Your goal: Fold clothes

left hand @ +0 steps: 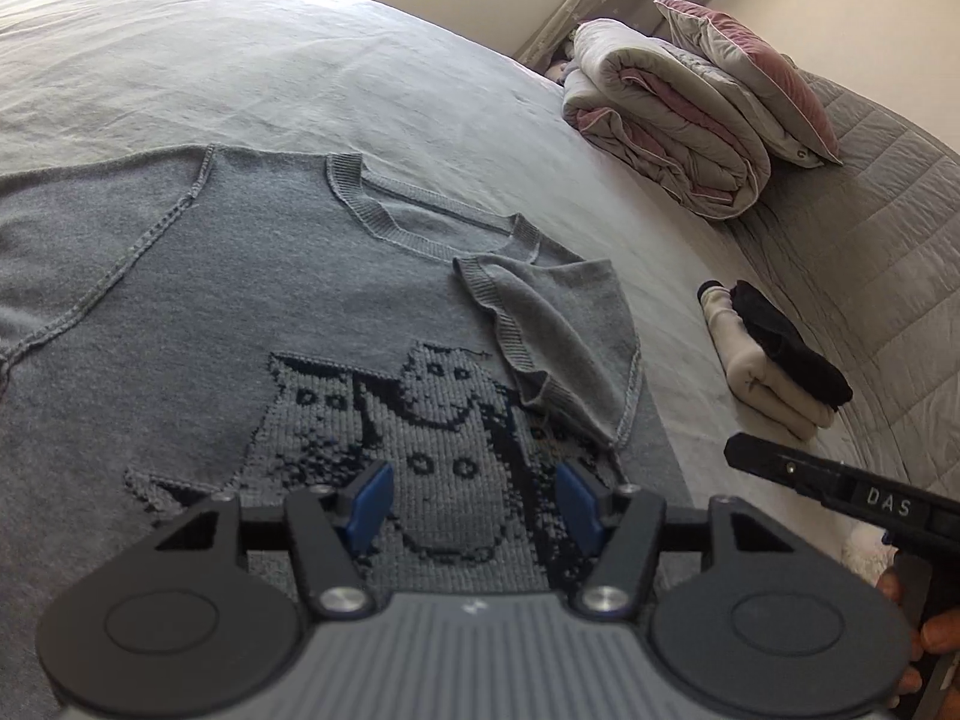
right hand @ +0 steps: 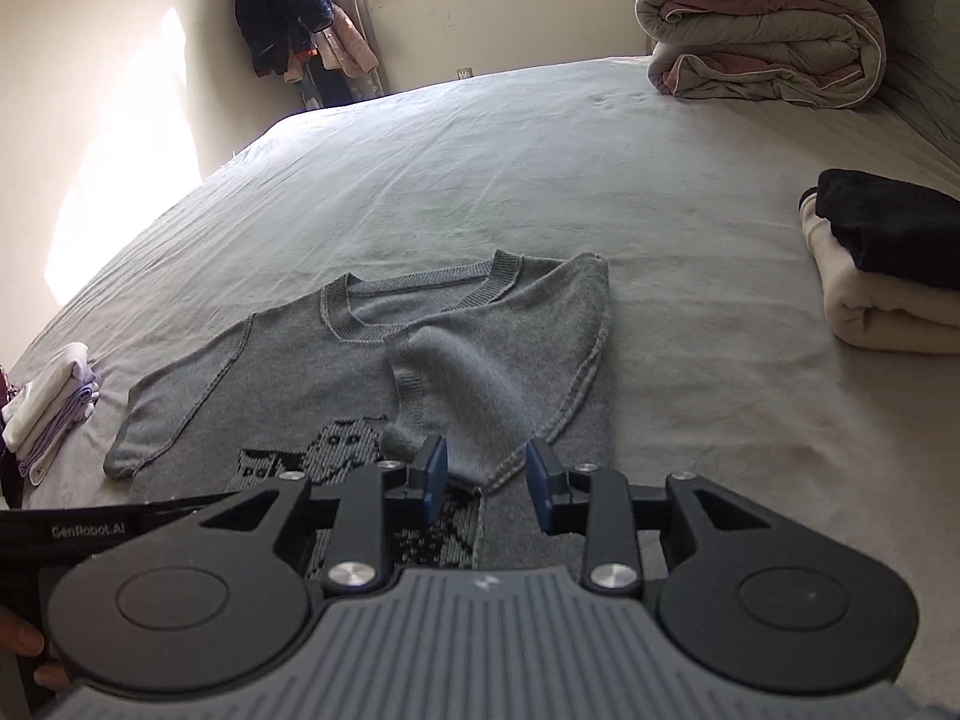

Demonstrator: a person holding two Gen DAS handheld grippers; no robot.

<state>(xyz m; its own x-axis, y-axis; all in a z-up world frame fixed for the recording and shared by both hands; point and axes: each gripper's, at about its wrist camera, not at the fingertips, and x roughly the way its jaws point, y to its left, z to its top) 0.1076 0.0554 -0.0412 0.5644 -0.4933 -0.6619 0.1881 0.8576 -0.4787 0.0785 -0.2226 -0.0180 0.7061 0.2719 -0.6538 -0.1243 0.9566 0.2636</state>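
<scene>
A grey knitted sweater [left hand: 240, 300] with a dark cat picture lies flat on the bed, neck away from me. Its right sleeve [left hand: 558, 324] is folded inward over the chest. My left gripper [left hand: 474, 504] hovers over the cat picture, blue pads apart with nothing between them. In the right wrist view the sweater [right hand: 288, 372] fills the centre. My right gripper [right hand: 487, 480] stands open at the lower corner of the folded sleeve [right hand: 480, 372]. That corner lies in the gap and the pads do not press it. The sweater's left sleeve lies spread out flat.
A rolled grey-pink duvet [right hand: 762, 30] and pillow sit at the bed's far right. A folded cream and black stack [right hand: 888, 276] lies right of the sweater, a white and lilac stack [right hand: 54, 414] to its left. Clothes [right hand: 288, 6] hang in the corner.
</scene>
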